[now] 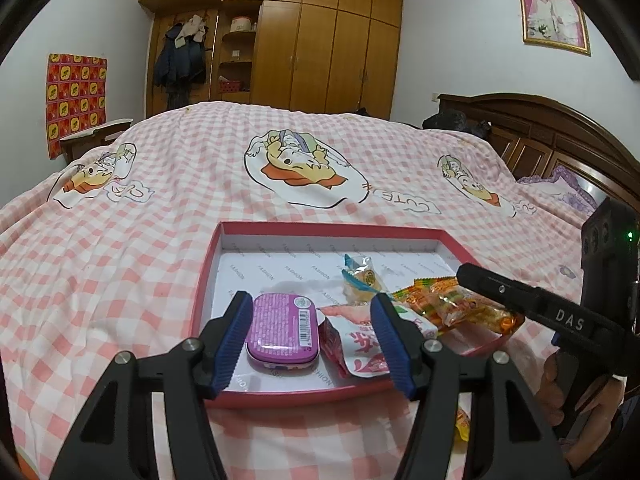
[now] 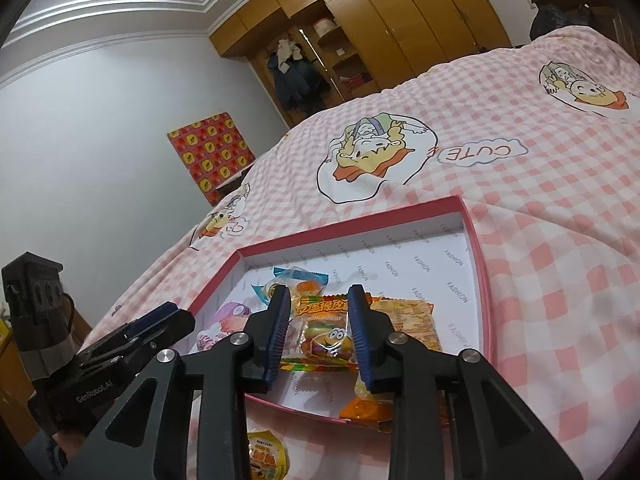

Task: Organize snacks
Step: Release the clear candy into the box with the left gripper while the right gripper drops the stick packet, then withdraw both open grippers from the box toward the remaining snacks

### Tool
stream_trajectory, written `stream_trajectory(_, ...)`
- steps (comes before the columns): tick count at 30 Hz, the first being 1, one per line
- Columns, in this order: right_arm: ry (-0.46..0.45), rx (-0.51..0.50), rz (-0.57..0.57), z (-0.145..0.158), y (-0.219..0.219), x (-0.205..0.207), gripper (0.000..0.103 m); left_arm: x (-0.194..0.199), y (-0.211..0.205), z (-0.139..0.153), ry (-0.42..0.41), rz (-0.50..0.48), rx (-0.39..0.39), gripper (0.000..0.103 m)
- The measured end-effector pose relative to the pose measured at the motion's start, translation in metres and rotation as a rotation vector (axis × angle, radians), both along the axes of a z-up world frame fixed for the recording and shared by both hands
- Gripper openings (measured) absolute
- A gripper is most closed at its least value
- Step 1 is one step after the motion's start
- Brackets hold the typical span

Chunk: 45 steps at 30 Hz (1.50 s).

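The red-rimmed box point(image 1: 216, 248) lies on the bed's pink checked cover point(image 1: 120, 280). Inside lie a purple tin point(image 1: 282, 330), a pink packet point(image 1: 356, 344) and an orange gummy packet point(image 2: 320, 336). The left tool point(image 1: 310, 340) stands half open over the tin, gripping nothing. The right tool point(image 2: 318, 334) stands slightly open astride the gummy packet, pads clear. A yellow snack point(image 2: 266, 454) lies outside the box.

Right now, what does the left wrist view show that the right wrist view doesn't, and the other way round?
Only the left wrist view: the framed photo on the wall and the headboard.
Only the right wrist view: a yellow packet lying on the bedspread outside the box.
Both: the red box, the purple tin, the orange packets, and the wardrobe.
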State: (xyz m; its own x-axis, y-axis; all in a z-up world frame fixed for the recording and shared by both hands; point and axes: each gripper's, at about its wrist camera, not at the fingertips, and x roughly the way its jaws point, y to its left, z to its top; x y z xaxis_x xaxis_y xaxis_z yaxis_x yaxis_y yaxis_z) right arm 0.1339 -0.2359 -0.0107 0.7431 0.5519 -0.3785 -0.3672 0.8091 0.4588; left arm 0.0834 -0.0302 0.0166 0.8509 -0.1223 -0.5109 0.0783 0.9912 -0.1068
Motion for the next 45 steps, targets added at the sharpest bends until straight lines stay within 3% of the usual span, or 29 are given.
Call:
stream_trajectory(10,-0.005,0.004,-0.003,0.001,-0.001,0.000,0.043,-0.001,0.001,0.001,-0.006,-0.002,-0.001,0.064)
stream_trajectory(18,-0.039,0.010,-0.010,0.005,-0.004,-0.005,0.070,-0.001,0.000,0.001,0.010,0.000,0.011,0.070)
stream_trajectory(45,-0.091,0.036,-0.034,0.015,-0.018,-0.024,0.074,-0.035,0.003,0.012,0.059,0.004,-0.012,0.075)
